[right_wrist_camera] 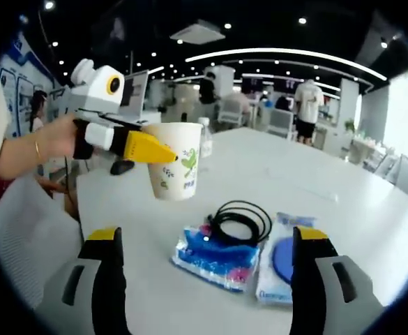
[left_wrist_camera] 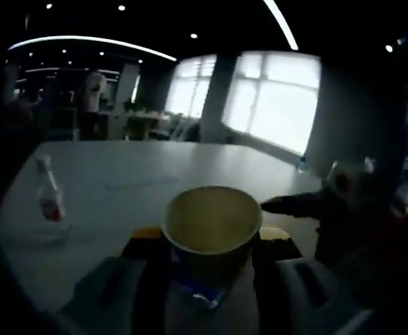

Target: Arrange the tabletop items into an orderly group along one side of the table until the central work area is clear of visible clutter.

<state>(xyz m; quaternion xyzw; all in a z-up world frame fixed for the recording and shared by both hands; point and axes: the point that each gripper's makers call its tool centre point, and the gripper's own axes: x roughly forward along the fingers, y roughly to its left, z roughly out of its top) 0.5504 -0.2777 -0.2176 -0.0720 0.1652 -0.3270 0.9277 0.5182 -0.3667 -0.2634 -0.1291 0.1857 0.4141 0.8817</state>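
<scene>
A white paper cup (right_wrist_camera: 176, 167) with green print is clamped by the yellow jaws of my left gripper (right_wrist_camera: 148, 148), which a hand holds at the left of the right gripper view. In the left gripper view the cup (left_wrist_camera: 212, 225) shows its open mouth between my left gripper (left_wrist_camera: 210, 234). My right gripper (right_wrist_camera: 208, 236) stands open over a blue packet (right_wrist_camera: 214, 257), a coiled black cable (right_wrist_camera: 240, 219) and a white packet with a blue disc (right_wrist_camera: 283, 262). The right gripper (left_wrist_camera: 291, 204) reaches in dark from the right.
A small plastic bottle (left_wrist_camera: 49, 199) stands on the white table (left_wrist_camera: 134, 167) at the left. Another clear bottle (right_wrist_camera: 205, 139) stands just behind the cup. The table edge (right_wrist_camera: 85, 209) runs along the person's side. People and desks fill the far room.
</scene>
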